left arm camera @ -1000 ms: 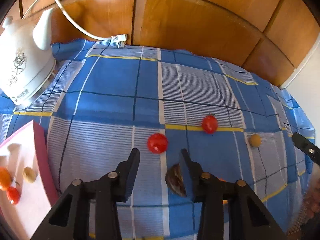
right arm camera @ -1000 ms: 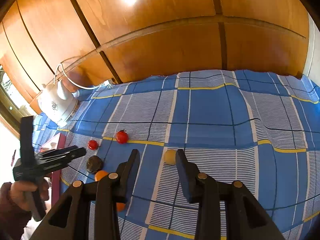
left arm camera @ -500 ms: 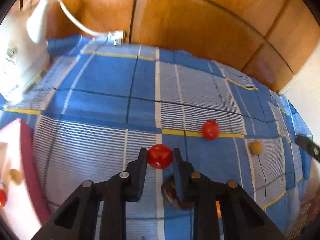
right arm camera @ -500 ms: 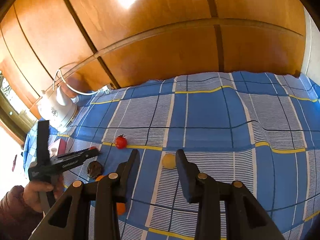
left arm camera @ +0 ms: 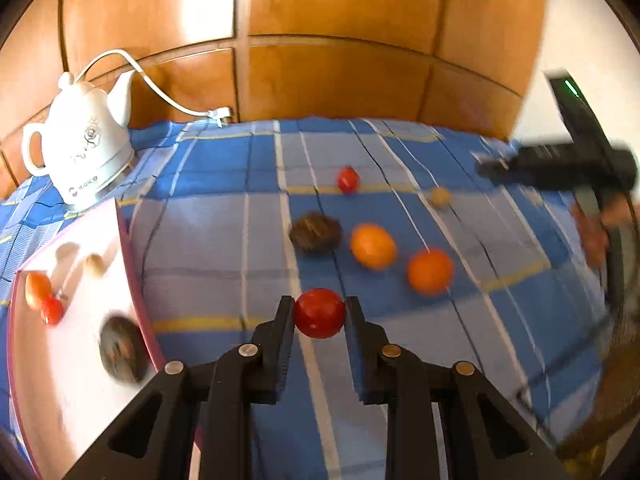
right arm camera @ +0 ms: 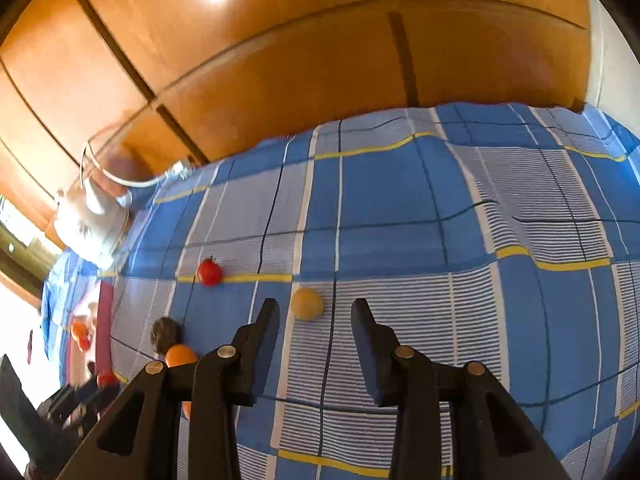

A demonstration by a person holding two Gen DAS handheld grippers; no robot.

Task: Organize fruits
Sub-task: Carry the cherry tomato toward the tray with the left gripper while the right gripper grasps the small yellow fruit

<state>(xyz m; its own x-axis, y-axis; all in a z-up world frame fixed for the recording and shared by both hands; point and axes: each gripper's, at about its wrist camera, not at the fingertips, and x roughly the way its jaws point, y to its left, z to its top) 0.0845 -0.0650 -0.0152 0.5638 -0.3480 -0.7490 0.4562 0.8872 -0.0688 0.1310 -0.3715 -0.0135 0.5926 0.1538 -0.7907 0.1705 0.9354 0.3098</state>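
My left gripper is shut on a red cherry tomato and holds it above the blue plaid cloth. Loose on the cloth lie a dark brown fruit, two orange fruits, a second red tomato and a small yellow fruit. A white tray with a pink rim at the left holds several fruits. My right gripper is open, and the yellow fruit lies just ahead between its fingers.
A white kettle with a cord stands at the back left, behind the tray. Wooden panels back the table. The right gripper shows at the right of the left wrist view. The cloth is wrinkled at the right.
My left gripper closed on the red tomato, lifted it and drew back toward the tray. My right gripper moved closer to the yellow fruit and stayed open.
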